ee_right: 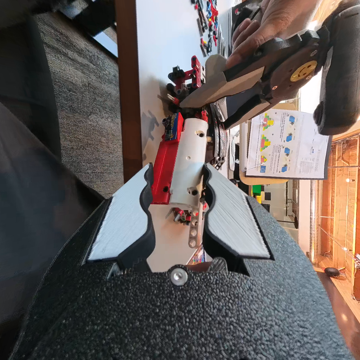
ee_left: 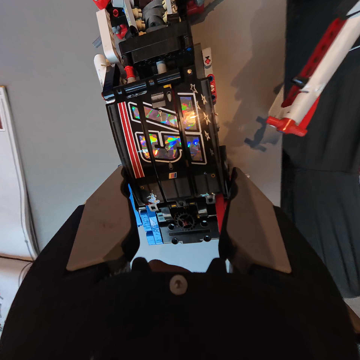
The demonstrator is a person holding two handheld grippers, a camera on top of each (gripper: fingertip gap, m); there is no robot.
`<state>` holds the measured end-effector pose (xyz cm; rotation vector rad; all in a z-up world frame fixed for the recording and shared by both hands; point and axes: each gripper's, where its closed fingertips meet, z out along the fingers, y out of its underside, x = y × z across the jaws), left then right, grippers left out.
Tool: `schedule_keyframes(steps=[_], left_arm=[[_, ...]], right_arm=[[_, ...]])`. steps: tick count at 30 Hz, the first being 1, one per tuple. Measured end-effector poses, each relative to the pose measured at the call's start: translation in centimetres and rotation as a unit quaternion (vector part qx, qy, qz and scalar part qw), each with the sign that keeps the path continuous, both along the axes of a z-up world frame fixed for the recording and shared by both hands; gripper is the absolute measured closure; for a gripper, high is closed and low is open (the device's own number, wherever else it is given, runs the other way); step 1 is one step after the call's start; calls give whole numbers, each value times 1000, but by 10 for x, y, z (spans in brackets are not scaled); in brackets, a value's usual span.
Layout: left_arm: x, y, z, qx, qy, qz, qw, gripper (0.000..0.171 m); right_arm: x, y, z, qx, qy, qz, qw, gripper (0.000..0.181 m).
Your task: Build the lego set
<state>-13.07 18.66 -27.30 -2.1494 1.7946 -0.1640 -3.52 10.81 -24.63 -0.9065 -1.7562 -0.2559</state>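
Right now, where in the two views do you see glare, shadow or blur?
Left wrist view: warm glare on the holographic sticker of the lego car; the car's shadow falls on the white table; the red-and-white piece at right is blurred.
Right wrist view: the hand is blurred; edges curve from the wide lens.

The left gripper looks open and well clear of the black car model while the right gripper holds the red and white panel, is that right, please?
Not quite: the left gripper is not clear of the black car model. In the left wrist view its fingers press on both sides of the model. The rest holds: the right gripper holds the red and white panel.
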Motion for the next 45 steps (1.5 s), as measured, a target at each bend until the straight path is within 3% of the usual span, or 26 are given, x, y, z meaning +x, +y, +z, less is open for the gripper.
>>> schedule_keyframes(steps=[9,12,16,19,23,28,29,33,38,42,45], left_arm=[[-1,-58,5,13,-34,13,999,69],[-5,-79,25,53,-84,51,994,66],[-4,-114,62,123,-201,86,968,83],[6,-148,66,66,-275,109,953,98],[27,-174,47,18,-315,92,944,109],[46,-175,36,-43,-381,83,920,136],[46,-171,35,-46,-393,88,914,146],[54,-166,28,-61,-441,102,889,149],[56,-156,13,-9,-411,119,904,150],[50,-148,6,86,-366,122,918,150],[52,-149,4,146,-337,102,924,150]], right_arm=[[-4,-38,-2,13,8,-6,1000,129],[-4,-52,4,19,19,-15,1000,129],[-3,-67,10,19,37,-26,999,131],[-6,-77,13,24,44,-24,998,131],[-18,-91,18,17,52,-7,998,132],[-28,-93,21,-3,65,12,998,133],[-27,-90,22,-6,72,14,997,148],[-23,-79,18,-61,100,15,993,153],[-31,-81,7,-200,130,23,971,154],[-34,-78,1,-310,127,9,942,155],[-32,-79,14,-351,128,12,927,154]])
